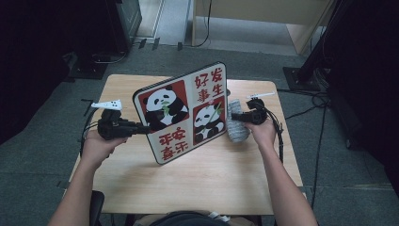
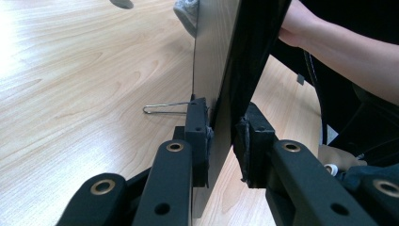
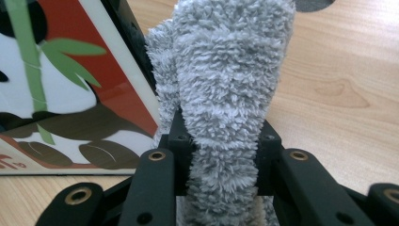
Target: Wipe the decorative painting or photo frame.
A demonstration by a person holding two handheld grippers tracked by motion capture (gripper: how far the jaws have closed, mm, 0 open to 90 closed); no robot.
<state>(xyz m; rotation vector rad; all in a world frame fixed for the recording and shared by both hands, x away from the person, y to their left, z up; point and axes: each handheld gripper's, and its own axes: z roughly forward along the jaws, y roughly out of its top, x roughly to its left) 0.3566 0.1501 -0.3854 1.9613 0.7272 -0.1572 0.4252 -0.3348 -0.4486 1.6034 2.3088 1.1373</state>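
A: How is the panda board [image 1: 184, 113] being kept off the table [image 1: 211, 174]?

B: It is being held tilted on edge above the middle of the wooden table. Its left edge is being clamped by the left gripper [image 1: 141, 128], and in the left gripper view [image 2: 221, 141] the two black jaws are seen closed nearly all the way, with the pads being pressed on either face of the thin board [image 2: 226, 70].

A: And what is being gripped on the other side?

B: A grey fluffy cloth [image 1: 238, 121] is being pinched by the right gripper [image 1: 235, 117]. In the right gripper view [image 3: 221, 165] the jaws are seen drawn tight on the cloth [image 3: 226, 94], which is bulging above and below the pads.

A: Where is the cloth being held relative to the board?

B: Just beside the board's right edge, close against it; in the right gripper view the printed face [image 3: 61, 94] is being shown directly left of the cloth. Whether the two are actually touching cannot be told.

A: Is anything else being seen on the table?

B: A thin wire loop [image 2: 162, 107] is lying on the wood beyond the left gripper.
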